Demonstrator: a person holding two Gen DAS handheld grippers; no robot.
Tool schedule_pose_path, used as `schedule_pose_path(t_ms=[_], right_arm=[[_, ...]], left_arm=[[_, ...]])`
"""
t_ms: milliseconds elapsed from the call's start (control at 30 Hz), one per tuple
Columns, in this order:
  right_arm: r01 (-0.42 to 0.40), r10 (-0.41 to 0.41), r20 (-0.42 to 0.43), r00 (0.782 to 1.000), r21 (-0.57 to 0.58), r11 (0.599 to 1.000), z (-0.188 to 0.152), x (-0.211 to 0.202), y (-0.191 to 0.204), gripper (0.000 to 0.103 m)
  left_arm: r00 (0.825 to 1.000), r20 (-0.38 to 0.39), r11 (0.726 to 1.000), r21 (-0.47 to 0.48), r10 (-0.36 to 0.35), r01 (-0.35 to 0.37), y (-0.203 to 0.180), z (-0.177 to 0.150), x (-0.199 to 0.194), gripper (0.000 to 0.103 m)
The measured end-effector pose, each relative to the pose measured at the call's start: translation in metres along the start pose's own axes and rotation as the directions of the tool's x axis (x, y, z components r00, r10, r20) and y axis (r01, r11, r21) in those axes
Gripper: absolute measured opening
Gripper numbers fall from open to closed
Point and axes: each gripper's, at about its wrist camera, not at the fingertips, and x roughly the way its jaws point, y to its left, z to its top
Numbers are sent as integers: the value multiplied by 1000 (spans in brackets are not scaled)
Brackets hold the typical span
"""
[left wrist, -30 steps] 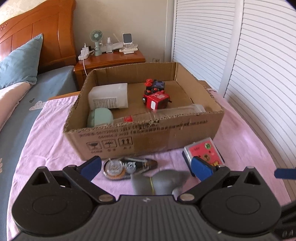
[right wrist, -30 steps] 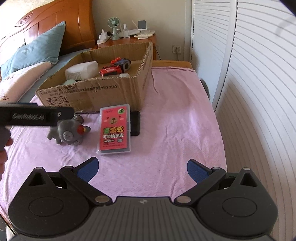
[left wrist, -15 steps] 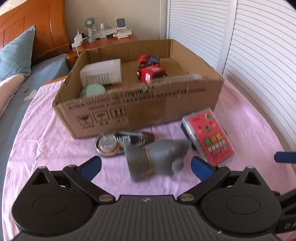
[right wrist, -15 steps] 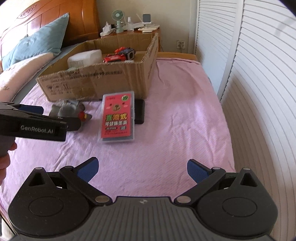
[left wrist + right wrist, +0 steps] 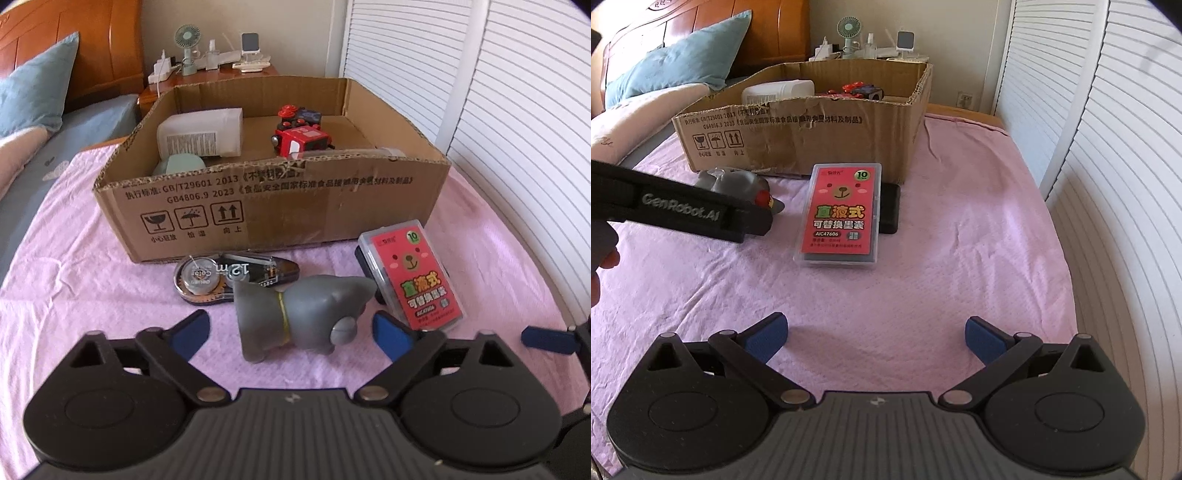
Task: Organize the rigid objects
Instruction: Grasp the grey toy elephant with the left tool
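Observation:
A grey toy animal (image 5: 303,314) with a yellow collar lies on its side on the pink cloth, in front of the cardboard box (image 5: 280,206). My left gripper (image 5: 291,332) straddles it and its jaws are closing. The toy is between the blue pads, with a gap still showing on the left side. A red refill pack (image 5: 842,218) in a clear case lies to the toy's right, on top of a flat black object (image 5: 890,210). My right gripper (image 5: 875,338) hangs open over bare cloth in front of the pack, with nothing between its fingers.
A correction tape dispenser (image 5: 229,277) lies between the toy and the box. The box holds a white bottle (image 5: 201,134), a red toy train (image 5: 301,138) and a pale green item (image 5: 181,166). White louvred doors (image 5: 1108,184) run along the right. A nightstand (image 5: 214,70) stands behind.
My left gripper has come down over the grey toy and its jaws have narrowed around it. The right gripper has sunk closer to the cloth.

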Motion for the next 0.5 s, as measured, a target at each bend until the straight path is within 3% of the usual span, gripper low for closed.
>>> schedule_pose_path(t_ms=[133, 233, 500], right_arm=[[4, -4, 11, 1000, 5, 1000, -1, 0, 0, 103], [5, -5, 16, 1000, 5, 1000, -1, 0, 1, 103], [0, 0, 38, 999, -3, 1000, -4, -1, 0, 103]], left_arm=[[1000, -19, 999, -31, -23, 22, 1, 0, 6, 71], [999, -19, 999, -45, -27, 26, 4, -1, 6, 66], [1000, -17, 1000, 25, 3, -3, 11, -9, -3, 65]])
